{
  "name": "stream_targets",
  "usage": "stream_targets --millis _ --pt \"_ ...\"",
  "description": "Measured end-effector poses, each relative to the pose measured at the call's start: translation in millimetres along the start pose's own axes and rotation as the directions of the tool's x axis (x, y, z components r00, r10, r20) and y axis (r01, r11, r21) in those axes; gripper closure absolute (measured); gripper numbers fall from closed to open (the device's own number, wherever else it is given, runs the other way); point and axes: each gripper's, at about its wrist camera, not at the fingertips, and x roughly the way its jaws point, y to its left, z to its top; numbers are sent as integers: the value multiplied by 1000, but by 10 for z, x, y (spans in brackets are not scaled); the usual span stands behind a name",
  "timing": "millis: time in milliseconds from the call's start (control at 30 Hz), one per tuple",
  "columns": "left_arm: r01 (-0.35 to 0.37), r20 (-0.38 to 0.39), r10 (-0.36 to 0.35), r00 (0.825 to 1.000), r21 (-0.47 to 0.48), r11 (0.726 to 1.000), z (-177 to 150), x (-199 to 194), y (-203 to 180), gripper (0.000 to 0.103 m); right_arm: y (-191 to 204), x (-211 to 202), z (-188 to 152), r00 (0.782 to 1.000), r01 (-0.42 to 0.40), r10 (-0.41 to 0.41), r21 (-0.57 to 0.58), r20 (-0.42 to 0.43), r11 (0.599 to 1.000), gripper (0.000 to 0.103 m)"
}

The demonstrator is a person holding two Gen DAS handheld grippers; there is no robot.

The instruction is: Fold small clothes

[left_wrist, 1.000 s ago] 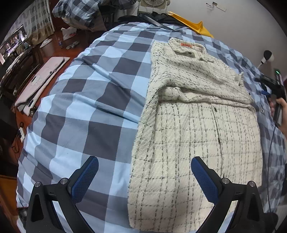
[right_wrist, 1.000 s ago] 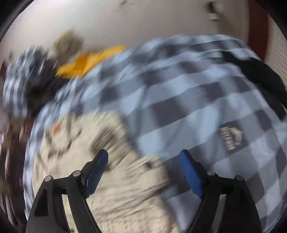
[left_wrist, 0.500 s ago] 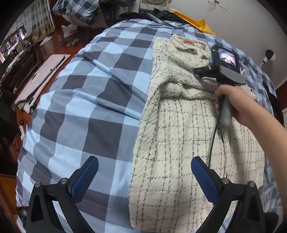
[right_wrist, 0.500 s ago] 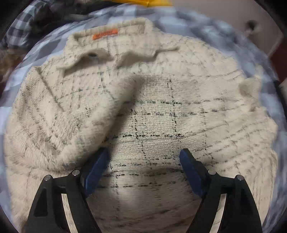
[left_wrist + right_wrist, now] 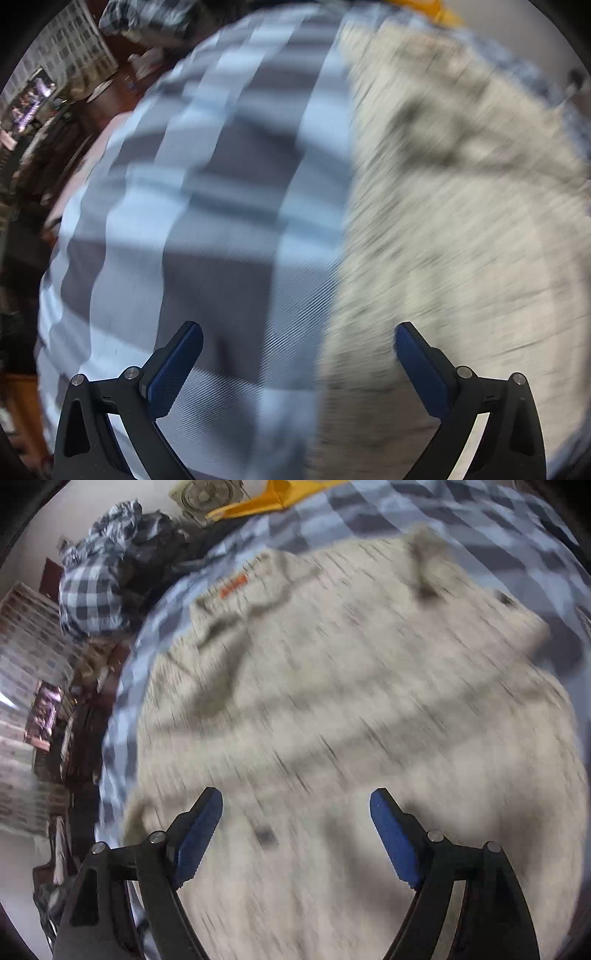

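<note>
A cream jacket with a thin black check lies flat on the blue and grey checked bed cover, its sleeves folded in and its collar with an orange label at the far end. In the left wrist view the jacket fills the right half, blurred. My left gripper is open and empty, low over the jacket's left edge. My right gripper is open and empty, just above the middle of the jacket.
A heap of checked clothes and a yellow cloth lie past the head of the bed. The bed's left edge drops to a floor with furniture and a lit screen.
Both views are now blurred by motion. My left gripper has moved down and closer to the bed at the jacket's left edge. My right gripper has pulled back from the collar toward the jacket's middle.
</note>
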Motion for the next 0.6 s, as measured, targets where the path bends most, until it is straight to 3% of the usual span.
stream_targets --millis 33,67,100,200,300,333,400,433,500,600 --pt "-14 -17 14 1000 -12 1000 -54 91 48 0 23 -36 -51 1000 10 -10 -15 -13 1000 23" --pt "39 15 -38 999 -71 997 -130 106 175 0 3 -134 -243 999 22 -24 -45 -30 999 23" --pt "37 23 -35 999 -114 993 -177 100 272 0 30 -142 -341 998 42 -45 -68 -45 997 23" --pt "-20 -3 20 1000 -157 987 -276 31 430 0 -224 -342 -685 991 120 -122 -45 -48 992 23" --pt "-109 -28 107 994 -109 988 -381 -170 460 0 -606 -753 -998 994 106 -106 54 -6 993 23" --pt "-197 -30 196 980 -58 979 -423 -285 441 0 -730 -882 -1030 994 110 -111 90 11 990 23" --pt "-251 -4 251 968 23 968 -493 -468 382 0 -969 -1121 -1099 991 113 -124 181 54 977 23" --pt "-220 8 220 976 71 973 -538 -570 342 0 -1125 -1235 -1169 989 117 -133 221 59 968 23" --pt "-79 18 77 997 185 980 -688 -747 236 0 -1279 -1232 -1177 987 145 -157 256 27 956 23" --pt "76 -26 -71 997 275 958 -973 -777 169 0 -1526 -1028 -1235 980 185 -156 282 -121 941 23"
